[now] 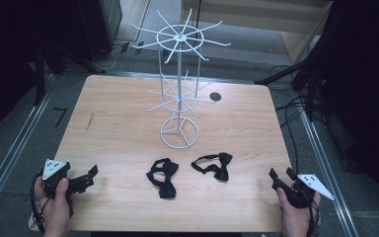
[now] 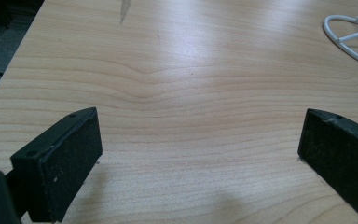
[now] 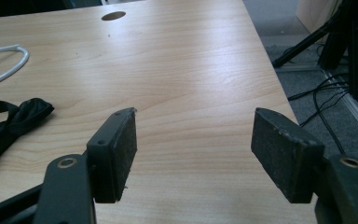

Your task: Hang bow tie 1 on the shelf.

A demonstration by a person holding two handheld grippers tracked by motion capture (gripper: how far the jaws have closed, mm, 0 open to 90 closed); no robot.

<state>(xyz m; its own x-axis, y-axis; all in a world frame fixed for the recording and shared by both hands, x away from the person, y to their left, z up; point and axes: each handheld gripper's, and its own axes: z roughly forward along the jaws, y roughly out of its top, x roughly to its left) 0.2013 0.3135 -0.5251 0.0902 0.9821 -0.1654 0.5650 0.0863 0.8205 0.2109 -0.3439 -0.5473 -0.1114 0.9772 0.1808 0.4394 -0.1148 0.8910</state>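
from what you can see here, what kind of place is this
Probably a lab or studio set up for recording, not a home or shop: a bare wooden table in a dark room, black stands and loose cables on the floor, and a hand-held gripper at each side.

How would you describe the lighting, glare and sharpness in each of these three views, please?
High view: the light wooden table is evenly lit against dark surroundings, and the white wire display stand reads soft. Left gripper view: a pale sheen on the wood at the top, grain sharp. Right gripper view: mild glare mid-table, and the black fabric bow tie is slightly soft.
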